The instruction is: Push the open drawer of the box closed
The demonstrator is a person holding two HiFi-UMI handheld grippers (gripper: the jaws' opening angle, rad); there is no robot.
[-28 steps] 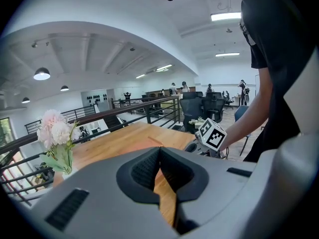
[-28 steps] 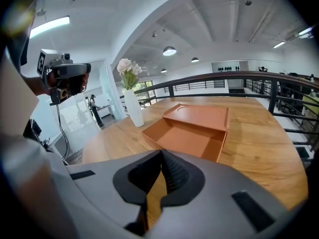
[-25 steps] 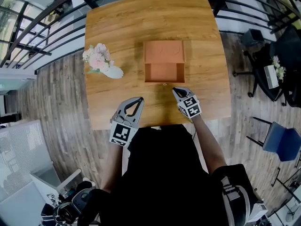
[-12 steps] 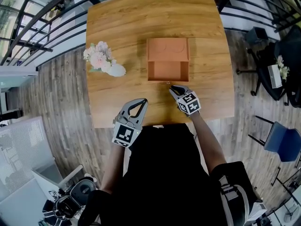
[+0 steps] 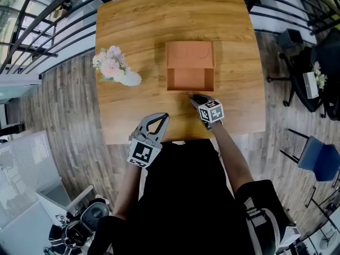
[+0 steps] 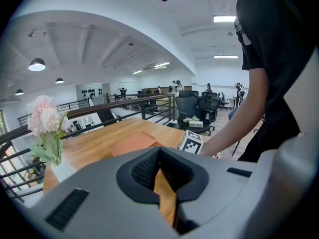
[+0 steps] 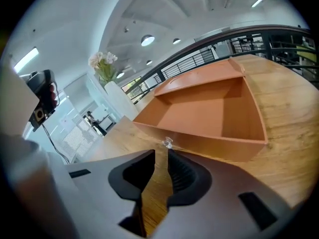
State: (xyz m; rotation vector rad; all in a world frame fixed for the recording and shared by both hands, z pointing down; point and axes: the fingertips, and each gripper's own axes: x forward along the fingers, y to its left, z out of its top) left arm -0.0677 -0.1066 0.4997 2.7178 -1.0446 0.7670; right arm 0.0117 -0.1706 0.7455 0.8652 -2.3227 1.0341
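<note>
An orange-brown box (image 5: 190, 52) sits mid-table with its drawer (image 5: 190, 79) pulled out toward me; the drawer (image 7: 209, 114) is empty. A small clear knob (image 7: 167, 142) sticks out of the drawer's front. My right gripper (image 5: 194, 97) points at that front; in the right gripper view it (image 7: 161, 153) is just short of the knob, jaws a narrow gap apart, holding nothing. My left gripper (image 5: 163, 116) hovers over the table's near edge, left of the drawer. In the left gripper view it (image 6: 159, 151) is shut and empty, its tips touching.
A white vase of pink flowers (image 5: 114, 68) stands on the wooden table (image 5: 133, 15), left of the box. A black railing (image 5: 48, 31) runs behind and to the left. Office chairs (image 5: 319, 161) stand on the floor to the right.
My right gripper has moved forward and slightly left, up to the drawer's front by the knob. The left gripper has hardly moved. The drawer is as far out as before.
</note>
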